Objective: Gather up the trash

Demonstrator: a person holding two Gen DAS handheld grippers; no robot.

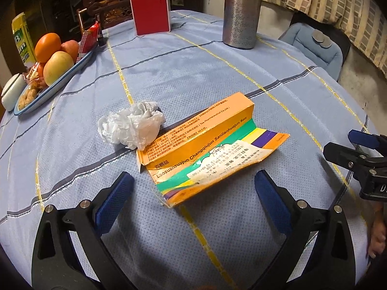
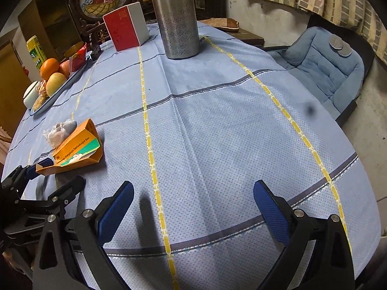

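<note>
A torn, flattened orange medicine box (image 1: 205, 149) lies on the blue tablecloth (image 1: 193, 72), with a crumpled white plastic wad (image 1: 131, 126) touching its far left end. My left gripper (image 1: 193, 193) is open and empty, its blue pads either side of the box's near end, just above the cloth. The box (image 2: 75, 148) and wad (image 2: 59, 131) also show at the left of the right wrist view. My right gripper (image 2: 193, 203) is open and empty over bare cloth, to the right of the box. It shows at the right edge of the left wrist view (image 1: 358, 149).
A fruit tray (image 1: 70, 72) with oranges, apples and snacks sits far left, a white jar (image 1: 12, 90) beside it. A red-faced box (image 1: 151, 9) and a tall steel bottle (image 1: 241, 12) stand at the back. A blue cushioned chair (image 2: 324, 67) is beyond the table's right edge.
</note>
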